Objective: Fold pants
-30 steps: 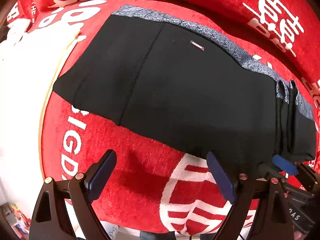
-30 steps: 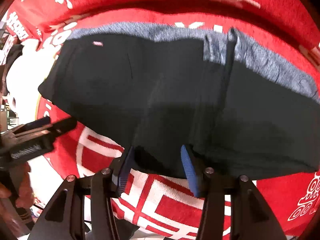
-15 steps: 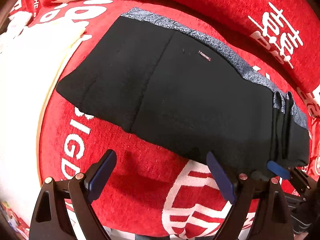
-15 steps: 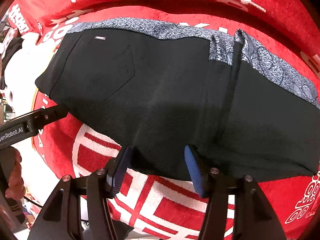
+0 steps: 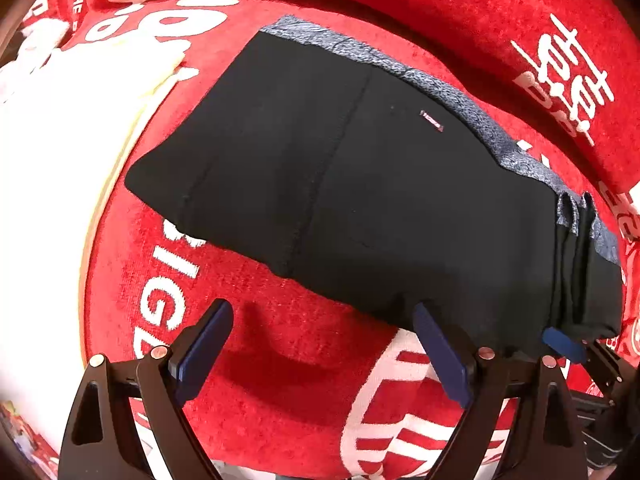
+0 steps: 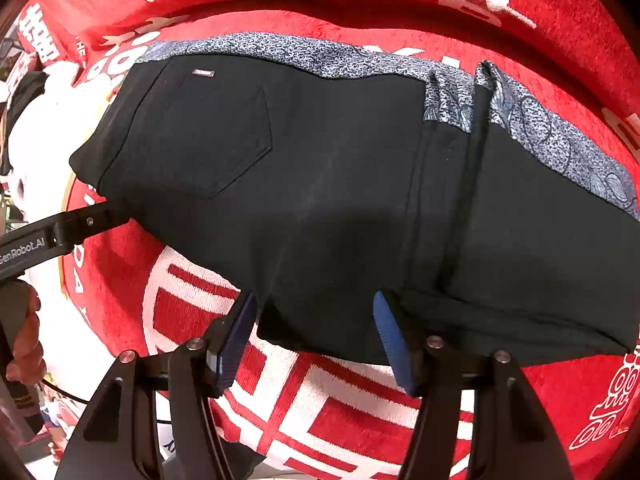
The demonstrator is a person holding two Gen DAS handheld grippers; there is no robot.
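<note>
The black pants [image 5: 360,200] lie folded flat on a red cloth [image 5: 280,360] with white lettering, a grey patterned band [image 6: 300,54] along their far edge and a back pocket [image 6: 216,136] facing up. The right gripper [image 6: 314,338] straddles the near hem, its 2 blue pads parted around the fabric. The left gripper [image 5: 320,348] is spread wide, its right pad touching the hem, holding nothing.
</note>
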